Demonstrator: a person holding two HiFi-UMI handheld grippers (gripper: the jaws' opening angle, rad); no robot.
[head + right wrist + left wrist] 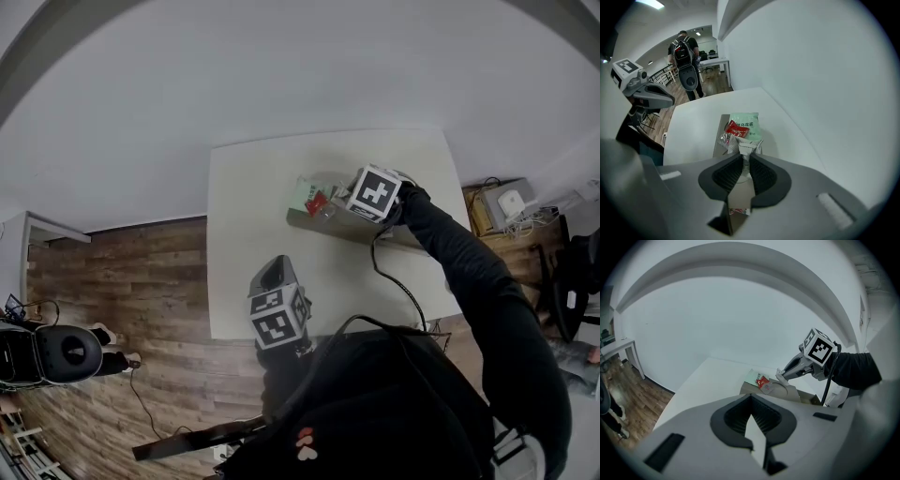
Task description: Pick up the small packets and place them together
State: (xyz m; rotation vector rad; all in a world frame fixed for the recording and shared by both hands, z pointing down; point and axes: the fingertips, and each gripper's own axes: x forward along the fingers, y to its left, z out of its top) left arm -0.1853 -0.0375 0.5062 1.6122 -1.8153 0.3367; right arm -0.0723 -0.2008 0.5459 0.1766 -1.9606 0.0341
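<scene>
A small pale packet (744, 149) is gripped between the pads of the right tongs (743, 153), as seen in the right gripper view; the jaws are closed on it and stand only slightly apart. The packet is held just above a cardboard piece (719, 133) that lies on the white surface (253, 206), in the upper middle of the head view. Just beyond the held packet, toward the centre of the right gripper view, a green packet (746, 124) is seen on the cardboard, with a red packet (736, 130) lying on its left part and a silvery packet (724, 139) beside them at the lower left. All three are bunched together, touching or overlapping.

The left tongs (750, 399) are held over the near edge of the surface, well apart from the packets, in the lower middle of the head view. In the left gripper view their tips are seen to meet, and nothing is held between them.

A person (684, 51) is seen standing on the wooden floor at the upper left of the right gripper view.
</scene>
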